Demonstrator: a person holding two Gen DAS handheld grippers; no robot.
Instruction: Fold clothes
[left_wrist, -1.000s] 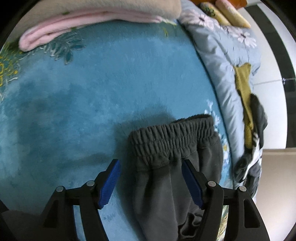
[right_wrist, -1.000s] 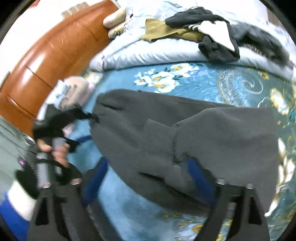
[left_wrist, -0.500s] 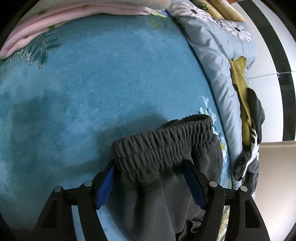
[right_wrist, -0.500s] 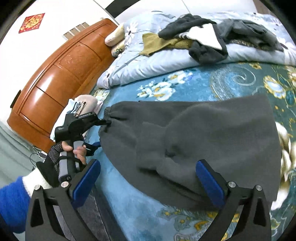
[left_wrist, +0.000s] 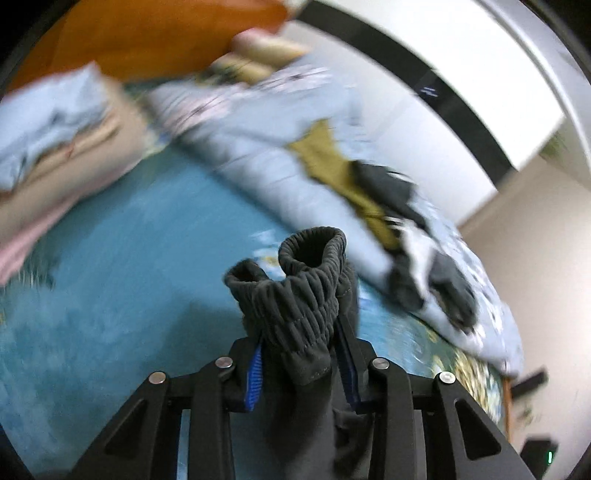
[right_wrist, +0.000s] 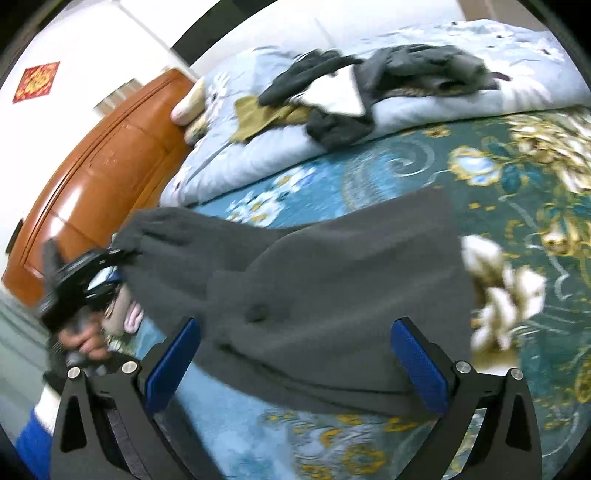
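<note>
Dark grey trousers (right_wrist: 332, 288) lie spread on the teal flowered blanket (right_wrist: 517, 177). My left gripper (left_wrist: 299, 343) has its jaws closing, and its blue pads press on the bunched elastic waistband (left_wrist: 295, 280), which is raised off the blanket. The right wrist view shows that left gripper (right_wrist: 85, 273) in a hand at the left end of the trousers. My right gripper (right_wrist: 295, 328) stands open and wide just above the middle of the trousers, its pads clear of the cloth.
A heap of unfolded clothes (right_wrist: 369, 85) lies on the pale blue quilt (right_wrist: 258, 155) at the back. A wooden headboard (right_wrist: 96, 184) stands to the left. A stack of folded garments (left_wrist: 55, 147) sits on the blanket near it.
The left gripper has closed on the waistband, lifted it off the blanket and rolled. The right gripper has slid sideways over the trousers and stays open.
</note>
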